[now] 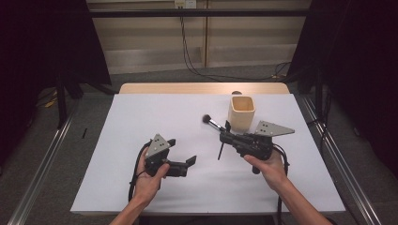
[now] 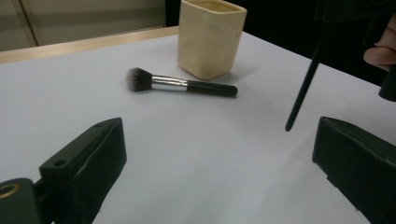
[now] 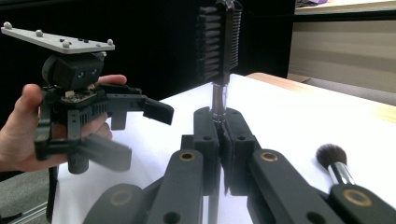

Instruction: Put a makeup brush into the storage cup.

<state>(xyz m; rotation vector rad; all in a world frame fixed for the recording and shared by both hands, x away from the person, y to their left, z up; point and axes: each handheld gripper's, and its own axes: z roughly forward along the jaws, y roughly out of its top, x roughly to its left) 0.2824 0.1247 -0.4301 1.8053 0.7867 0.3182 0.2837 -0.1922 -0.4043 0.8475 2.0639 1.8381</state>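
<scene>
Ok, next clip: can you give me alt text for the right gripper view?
The right tongs are shut on a slim comb-like brush, held upright above a white table. The left tongs, held in a hand, are open at left; a makeup brush lies at lower right.

Two handheld grippers, black: left gripper (image 1: 180, 165) and right gripper (image 1: 224, 136). Each carried a grey three-cornered plate (studded with small screws), blocky black jaws, brass-ringed pivots on the linkage arms, and a trailing black cable. Forearms were bare, no sleeves.
</scene>
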